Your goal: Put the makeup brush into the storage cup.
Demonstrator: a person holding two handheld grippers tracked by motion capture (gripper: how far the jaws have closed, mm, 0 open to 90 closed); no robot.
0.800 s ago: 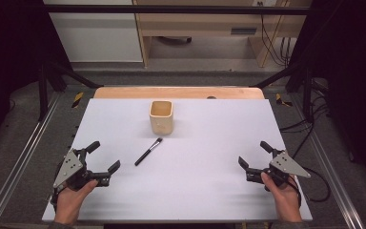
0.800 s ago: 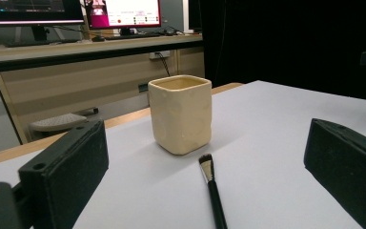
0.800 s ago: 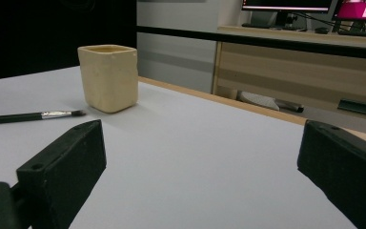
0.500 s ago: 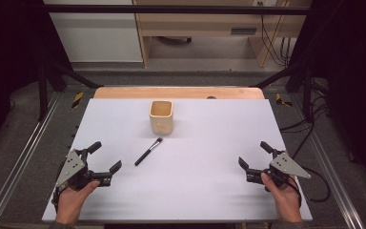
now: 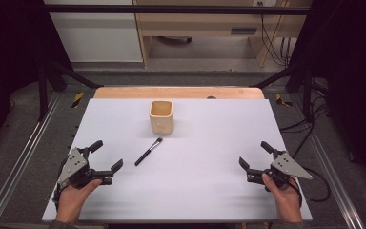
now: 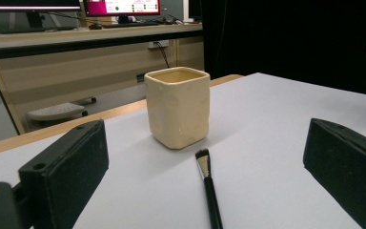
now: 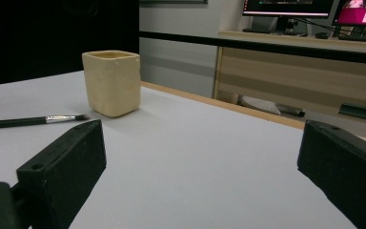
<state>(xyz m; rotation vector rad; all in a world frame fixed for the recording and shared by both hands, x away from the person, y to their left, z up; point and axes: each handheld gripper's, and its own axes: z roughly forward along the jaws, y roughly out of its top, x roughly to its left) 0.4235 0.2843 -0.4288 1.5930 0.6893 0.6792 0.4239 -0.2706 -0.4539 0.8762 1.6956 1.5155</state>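
One cup (image 5: 161, 116), one brush (image 5: 148, 151), two tools on the desk (image 5: 209, 191). Cup: cream ceramic, squarish with rounded corners, glossy, open top, upright near the desk's far middle. Brush: thin black handle, metal ferrule, dark bristles; lies flat just in front of the cup, apart from it. Left tool (image 5: 106, 155) and right tool (image 5: 254, 153): matte black padded jaws spread wide, nothing held. Desk surface: smooth, white.

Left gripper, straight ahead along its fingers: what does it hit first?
Probably the brush, lying on the table between the open left gripper and the cream cup; the cup stands just behind its bristles. Depth is uncertain.
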